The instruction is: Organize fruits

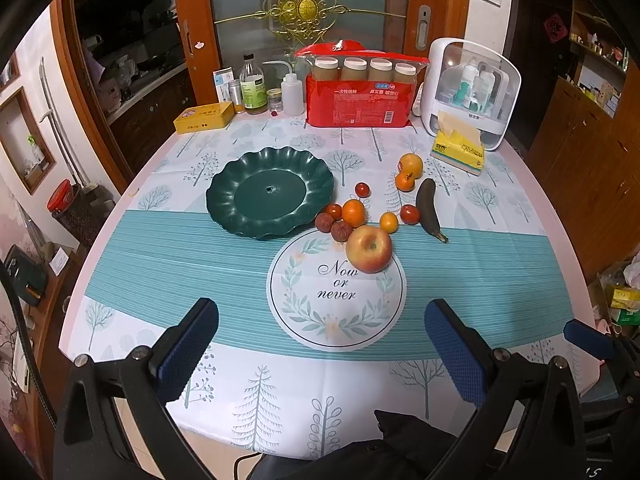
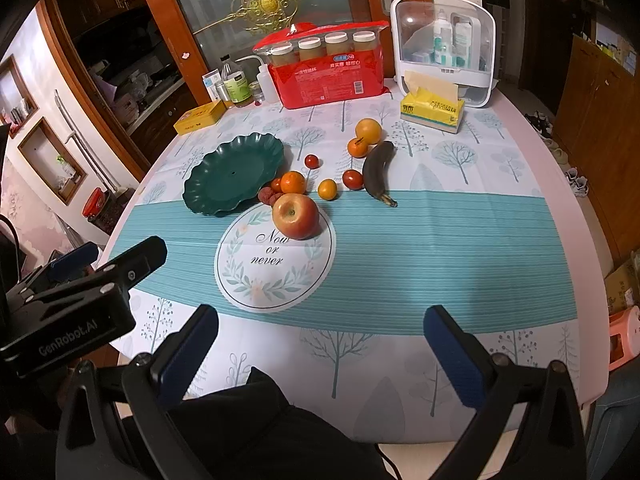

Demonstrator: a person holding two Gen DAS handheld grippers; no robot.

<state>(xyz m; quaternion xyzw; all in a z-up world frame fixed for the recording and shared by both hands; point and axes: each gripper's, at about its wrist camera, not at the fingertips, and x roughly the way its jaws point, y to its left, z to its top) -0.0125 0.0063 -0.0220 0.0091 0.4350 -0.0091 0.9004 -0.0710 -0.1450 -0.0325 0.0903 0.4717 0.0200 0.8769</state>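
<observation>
A dark green scalloped plate (image 1: 224, 196) (image 2: 200, 196) lies bare at the table's left centre. To its right lies a loose cluster of fruit: a red-yellow apple (image 1: 369, 249) (image 2: 296, 216), a tangerine (image 1: 354, 213) (image 2: 293, 182), two lychees (image 1: 332, 227), cherry tomatoes (image 1: 409, 214), a kumquat (image 1: 388, 222) (image 2: 327, 189), a blackened banana (image 1: 427, 206) (image 2: 378, 172) and two oranges (image 1: 411, 165) (image 2: 368, 131). My left gripper (image 1: 322, 320) hovers open over the near table edge, holding nothing. My right gripper (image 2: 320, 326) is also open with nothing in it, beside the left one.
Along the far edge stand a red bag of paper cups (image 1: 360, 96), a white storage box (image 1: 472, 92), a tissue pack (image 1: 460, 148), a yellow tin (image 1: 204, 117) and several bottles (image 1: 253, 88). A wooden cabinet (image 2: 600, 120) stands to the right.
</observation>
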